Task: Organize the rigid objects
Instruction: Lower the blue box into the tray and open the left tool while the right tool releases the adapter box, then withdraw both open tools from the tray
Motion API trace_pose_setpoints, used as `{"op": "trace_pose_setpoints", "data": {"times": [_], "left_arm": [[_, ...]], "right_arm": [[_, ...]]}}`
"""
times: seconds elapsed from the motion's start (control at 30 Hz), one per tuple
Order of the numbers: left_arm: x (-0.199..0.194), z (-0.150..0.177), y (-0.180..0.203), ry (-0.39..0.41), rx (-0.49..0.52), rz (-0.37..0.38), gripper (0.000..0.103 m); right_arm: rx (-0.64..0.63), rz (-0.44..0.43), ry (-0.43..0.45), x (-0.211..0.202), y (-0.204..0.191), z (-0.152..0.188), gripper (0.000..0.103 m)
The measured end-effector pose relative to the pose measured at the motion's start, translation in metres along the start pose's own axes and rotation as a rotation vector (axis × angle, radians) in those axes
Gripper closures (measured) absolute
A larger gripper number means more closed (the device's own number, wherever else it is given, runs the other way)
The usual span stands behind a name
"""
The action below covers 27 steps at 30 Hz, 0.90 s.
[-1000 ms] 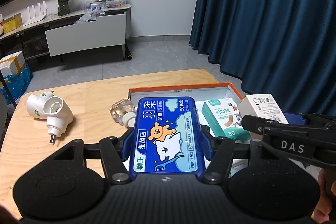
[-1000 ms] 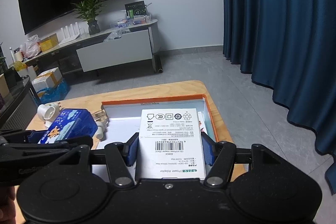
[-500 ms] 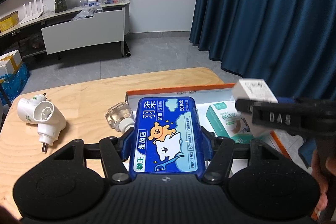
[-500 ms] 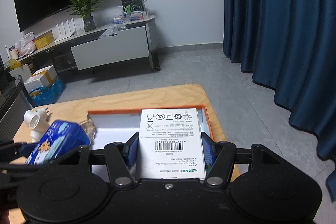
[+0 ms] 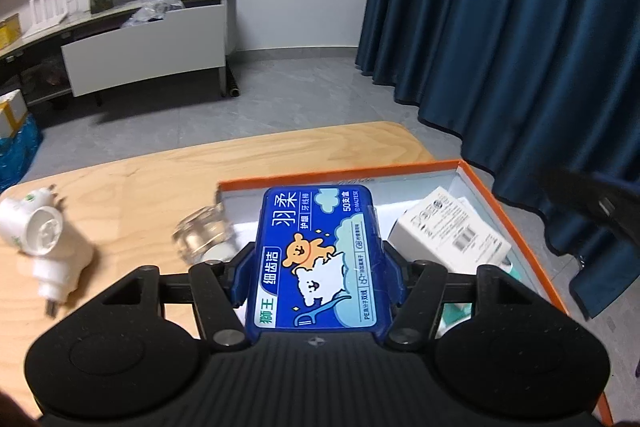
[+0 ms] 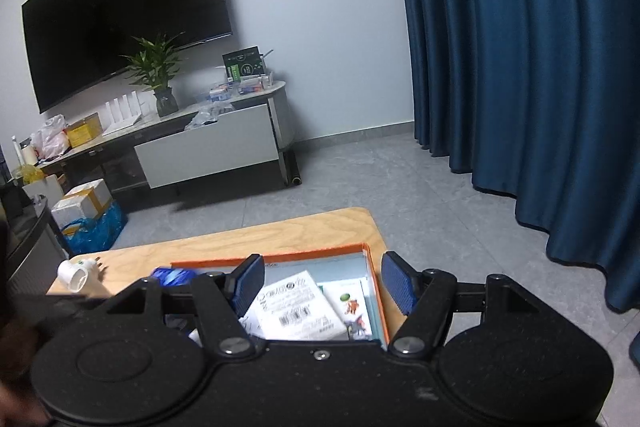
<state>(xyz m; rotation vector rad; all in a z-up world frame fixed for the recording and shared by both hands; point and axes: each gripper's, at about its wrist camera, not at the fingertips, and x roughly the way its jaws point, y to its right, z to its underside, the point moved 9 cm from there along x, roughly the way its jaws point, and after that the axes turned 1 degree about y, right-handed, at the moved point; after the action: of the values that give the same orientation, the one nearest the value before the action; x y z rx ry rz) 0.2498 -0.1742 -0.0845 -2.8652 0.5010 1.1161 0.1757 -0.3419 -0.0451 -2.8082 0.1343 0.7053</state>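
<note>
My left tool (image 5: 316, 263) clamps blue rectangular floss-pick case (image 5: 318, 259), long axis pointing ahead; orange-rimmed shallow box (image 5: 516, 227) lies ahead, frame centre-right. Right tool (image 6: 323, 281) just opened, empty, white carton (image 6: 298, 307) dropped inside.

A light wooden desk (image 5: 304, 151) with rounded corners is seen standing on a grey tiled floor (image 6: 360, 179). An orange-rimmed open box (image 5: 496, 199) is set on its right part. Just left of the box a clear glass bottle (image 5: 202, 235) is laid, and near the left edge a white plug-in device (image 5: 44, 247).
</note>
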Motion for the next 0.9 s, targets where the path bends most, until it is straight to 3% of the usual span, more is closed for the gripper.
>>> {"op": "trace_pose_setpoints", "data": {"times": [0.03,0.1,0.27,0.9], "left_arm": [[0.004,-0.001,0.002,-0.01,-0.004,0.018,0.039],[0.005,-0.003,0.002,-0.019,-0.023,0.033,0.029],[-0.014,0.0,0.002,0.012,-0.031,0.038,0.029],[-0.09,0.031,-0.056,0.033,-0.116,-0.113,0.021]], "right_arm": [[-0.007,0.006,0.0,-0.003,0.0,0.001,0.025],[-0.011,0.013,0.003,-0.008,0.0,0.002,0.025],[-0.005,0.002,-0.008,-0.013,-0.004,0.006,0.025],[-0.099,-0.118,-0.067,-0.04,-0.074,0.025,0.023]]}}
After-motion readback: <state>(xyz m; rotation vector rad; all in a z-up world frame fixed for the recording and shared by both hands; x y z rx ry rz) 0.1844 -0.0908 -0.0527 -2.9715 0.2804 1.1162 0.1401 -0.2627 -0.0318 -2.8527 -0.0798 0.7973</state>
